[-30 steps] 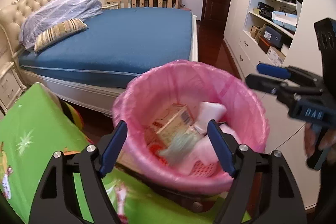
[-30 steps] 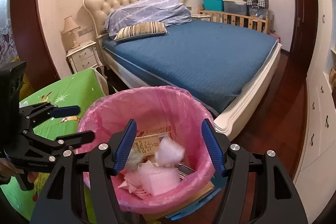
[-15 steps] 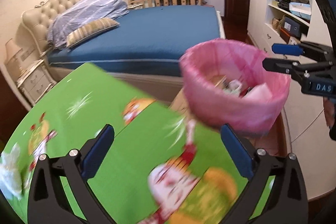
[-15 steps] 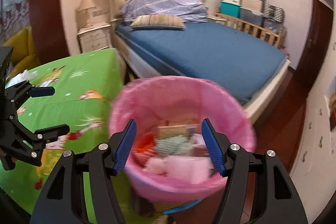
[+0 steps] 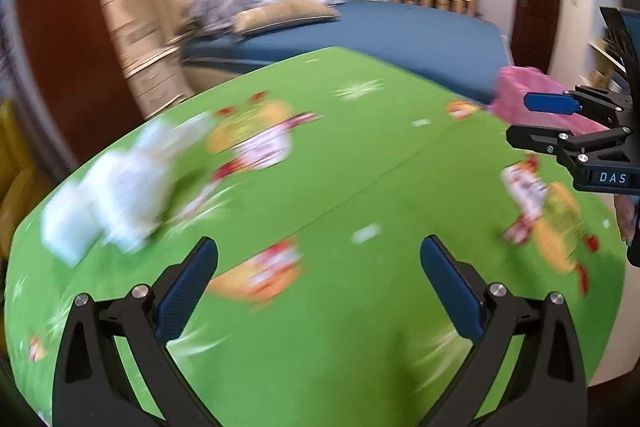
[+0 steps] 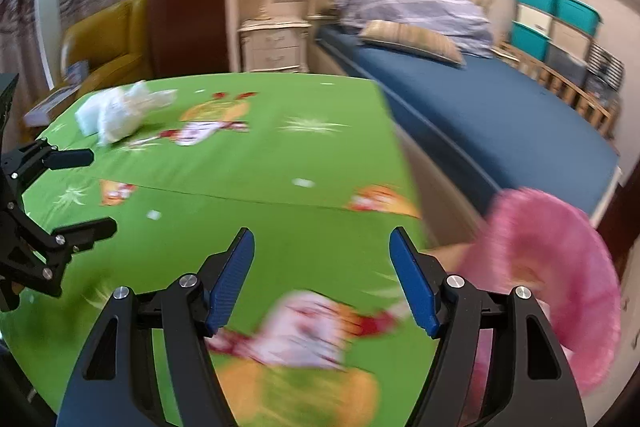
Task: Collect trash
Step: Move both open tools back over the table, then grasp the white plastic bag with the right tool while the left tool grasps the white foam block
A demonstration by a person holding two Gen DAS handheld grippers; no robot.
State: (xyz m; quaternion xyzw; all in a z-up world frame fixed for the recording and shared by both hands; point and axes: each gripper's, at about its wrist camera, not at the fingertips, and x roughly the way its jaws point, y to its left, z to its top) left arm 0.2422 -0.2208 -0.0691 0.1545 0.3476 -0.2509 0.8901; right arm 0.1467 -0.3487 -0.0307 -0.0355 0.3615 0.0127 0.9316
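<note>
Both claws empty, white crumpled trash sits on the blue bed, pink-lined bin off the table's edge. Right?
One thing is off: the white crumpled trash lies on the green tablecloth, not on the bed, as the right wrist view shows. The rest holds: left claw and right claw hold nothing, and the pink-lined bin sits past the table's edge.

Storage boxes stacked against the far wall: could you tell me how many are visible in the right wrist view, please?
6. The storage boxes form two columns of three: teal ones on top, pale ones in the middle, then a teal and a grey one below. More may sit hidden behind the wooden rail.
</note>
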